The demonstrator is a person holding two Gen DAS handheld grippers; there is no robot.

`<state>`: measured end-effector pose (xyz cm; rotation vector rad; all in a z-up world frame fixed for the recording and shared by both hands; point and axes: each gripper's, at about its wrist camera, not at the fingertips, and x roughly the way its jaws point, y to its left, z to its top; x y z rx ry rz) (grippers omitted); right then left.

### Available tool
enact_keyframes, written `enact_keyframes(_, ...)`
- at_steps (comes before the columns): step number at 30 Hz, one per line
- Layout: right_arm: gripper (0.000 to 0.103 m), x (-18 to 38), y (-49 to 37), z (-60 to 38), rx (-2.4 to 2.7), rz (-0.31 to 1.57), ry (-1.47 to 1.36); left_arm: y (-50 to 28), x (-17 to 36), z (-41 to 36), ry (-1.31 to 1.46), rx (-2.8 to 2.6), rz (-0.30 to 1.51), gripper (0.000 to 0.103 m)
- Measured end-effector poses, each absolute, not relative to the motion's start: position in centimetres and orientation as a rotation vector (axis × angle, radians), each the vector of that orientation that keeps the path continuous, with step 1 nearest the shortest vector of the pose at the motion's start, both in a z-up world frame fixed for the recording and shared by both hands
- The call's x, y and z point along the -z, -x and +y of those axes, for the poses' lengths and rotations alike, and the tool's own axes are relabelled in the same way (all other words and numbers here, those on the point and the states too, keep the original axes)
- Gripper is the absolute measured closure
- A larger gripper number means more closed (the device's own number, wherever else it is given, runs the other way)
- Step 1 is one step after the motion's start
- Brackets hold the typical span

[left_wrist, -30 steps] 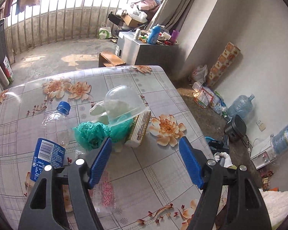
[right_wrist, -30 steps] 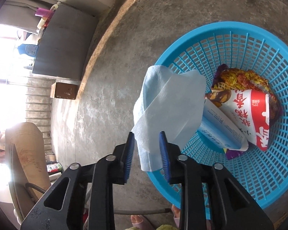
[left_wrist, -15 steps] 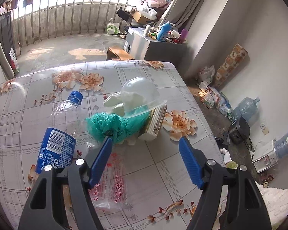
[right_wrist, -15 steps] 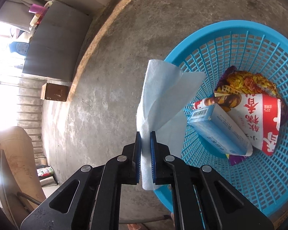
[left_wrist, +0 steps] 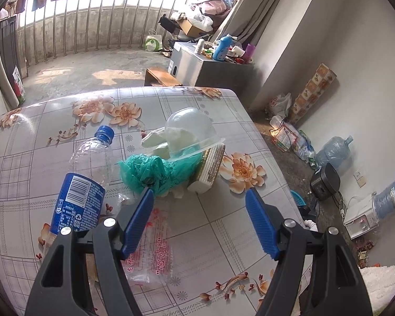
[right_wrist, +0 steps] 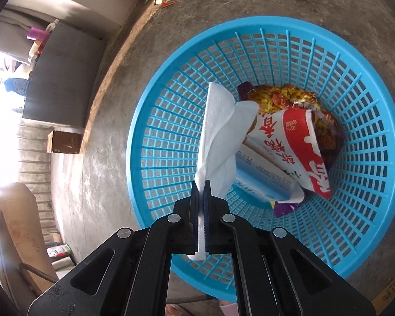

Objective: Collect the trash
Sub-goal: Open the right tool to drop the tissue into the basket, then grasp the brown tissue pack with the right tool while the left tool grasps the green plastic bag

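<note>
The right gripper has its jaws pressed together on a white tissue, pinching the sheet near its lower edge so that a short tail pokes out behind the pads and the rest fans out toward twelve o'clock. Its long axis runs straight ahead along the fingers, and almost all of the sheet hangs over the open mouth of the blue basket on the concrete floor, with the near rim at about six o'clock below the fingers. Inside the basket, at one to three o'clock from the jaws, lie a red-and-white snack packet, a pale blue carton and a yellow-and-purple wrapper. Judging by that, the tissue is already above its target, so letting go here should drop it in. The left gripper has its jaws spread wide and grips nothing, poised over the flowered surface. Directly at twelve o'clock, just past the fingertips, sits a heap of a green plastic bag, a clear dome lid and a wafer pack; a plastic bottle lies at ten o'clock, its length running away from the jaws, cap far. This hand is the nearer one for that litter.
</note>
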<state>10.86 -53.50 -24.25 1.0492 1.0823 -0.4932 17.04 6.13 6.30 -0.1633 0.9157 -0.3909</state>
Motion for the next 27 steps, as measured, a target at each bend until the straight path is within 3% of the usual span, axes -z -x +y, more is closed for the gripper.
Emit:
enact_keyframes(2, 0.082, 24.3, -11.2, -53.1, 0.512, 1.181, -0.906, -16.7, -6.6, 6.2, 0.166, 0.392, 0.908, 0.033)
enact_keyframes(4, 0.055, 23.9, -11.1, -52.9, 0.534, 1.208, -0.817, -16.4, -6.9, 6.5, 0.172, 0.392, 0.897, 0.033)
enact_keyframes(14, 0.052, 17.3, -6.7, -54.7, 0.606, 1.116, -0.700, -13.1, -8.9, 9.1, 0.216, 0.390, 0.825, 0.031)
enact_keyframes(20, 0.052, 6.4, -4.9, -50.8, 0.446, 0.933, -0.628, -10.8, -9.7, 11.7, 0.238, 0.360, 0.770, 0.028)
enact_keyframes(27, 0.042, -5.6, -5.2, -41.2, 0.152, 0.792, -0.521, -8.6, -9.0, 15.5, 0.290, 0.333, 0.732, 0.027)
